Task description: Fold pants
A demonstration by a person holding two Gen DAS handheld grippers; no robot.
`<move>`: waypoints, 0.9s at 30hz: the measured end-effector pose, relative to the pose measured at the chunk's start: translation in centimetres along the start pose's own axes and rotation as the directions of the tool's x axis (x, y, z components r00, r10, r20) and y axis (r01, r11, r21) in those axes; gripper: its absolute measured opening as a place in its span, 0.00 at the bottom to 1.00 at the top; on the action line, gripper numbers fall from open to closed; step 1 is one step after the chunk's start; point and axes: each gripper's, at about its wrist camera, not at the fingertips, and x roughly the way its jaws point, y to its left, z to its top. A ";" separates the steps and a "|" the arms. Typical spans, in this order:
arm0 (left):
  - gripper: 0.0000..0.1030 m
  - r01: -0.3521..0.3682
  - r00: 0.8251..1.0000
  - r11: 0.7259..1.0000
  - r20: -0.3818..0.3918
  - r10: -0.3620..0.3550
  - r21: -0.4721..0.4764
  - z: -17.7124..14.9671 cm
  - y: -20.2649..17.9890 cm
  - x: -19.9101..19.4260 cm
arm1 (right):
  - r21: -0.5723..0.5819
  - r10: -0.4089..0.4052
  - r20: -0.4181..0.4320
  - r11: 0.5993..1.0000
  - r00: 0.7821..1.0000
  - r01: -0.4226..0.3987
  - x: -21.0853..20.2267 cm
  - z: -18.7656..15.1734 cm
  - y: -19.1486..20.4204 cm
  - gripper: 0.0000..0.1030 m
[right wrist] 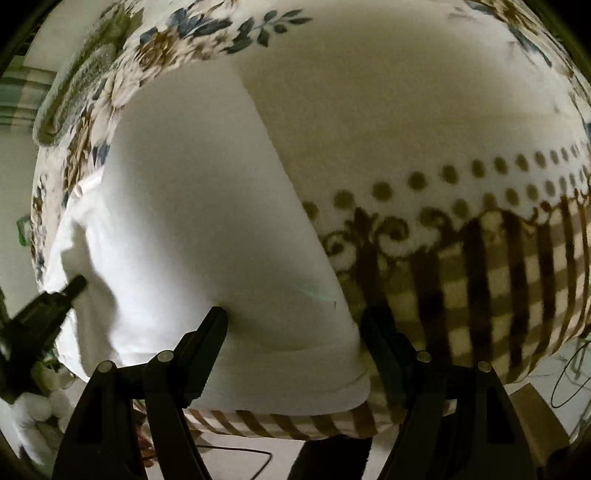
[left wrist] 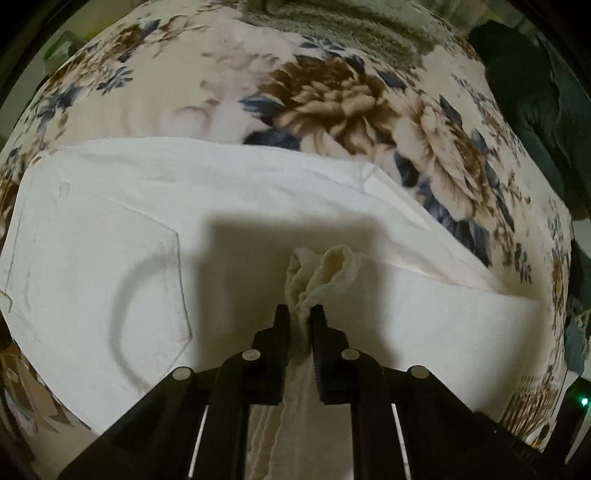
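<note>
White pants [left wrist: 122, 236] lie spread flat on a floral blanket [left wrist: 332, 99], a stitched pocket at the left. Left gripper [left wrist: 300, 314]: fingers pressed together, pinching a bunched fold of the pants fabric raised above the flat layer at near centre. A grey-green towel [left wrist: 332, 26] lies at the far edge. In the right wrist view the pants [right wrist: 192, 221] fill the left and centre. Right gripper [right wrist: 295, 317]: fingers spread wide over the pants' near hem, right finger [right wrist: 384, 339] over the blanket's checked border [right wrist: 498, 280].
</note>
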 end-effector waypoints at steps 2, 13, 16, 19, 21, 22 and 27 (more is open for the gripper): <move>0.09 -0.011 1.000 1.000 -0.002 0.011 -0.007 -0.1 0.1 0.7 | -0.007 -0.010 -0.003 1.000 1.000 0.010 -0.3 -0.5 0.1 0.75; 0.43 0.011 0.998 0.997 0.067 -0.005 -0.082 -1.4 1.5 -3.3 | -0.117 -0.173 0.054 0.977 0.983 0.179 -1.0 0.2 4.3 0.76; 0.83 0.030 0.989 0.988 0.150 -0.007 -0.154 -2.8 3.6 -6.5 | -0.160 -0.189 0.124 0.965 0.974 0.208 -2.1 0.2 7.1 0.94; 0.83 0.058 0.974 0.956 0.225 0.008 -0.287 -4.4 7.5 -9.0 | -0.197 -0.171 0.133 0.961 0.976 0.195 -2.7 0.0 9.1 0.96; 0.83 0.089 0.964 0.910 0.265 0.023 -0.404 -5.7 11.1 -9.8 | -0.215 -0.166 0.116 0.959 0.979 0.187 -2.0 0.1 10.8 0.96; 0.83 0.100 0.960 0.884 0.278 0.036 -0.458 -6.3 12.8 -9.9 | -0.225 -0.167 0.105 0.956 0.980 0.187 -1.6 0.2 11.5 0.96; 0.71 0.231 0.945 0.652 0.326 0.026 -0.722 -8.9 24.3 -8.1 | -0.280 -0.192 0.074 0.938 0.979 0.205 0.7 0.9 14.1 0.96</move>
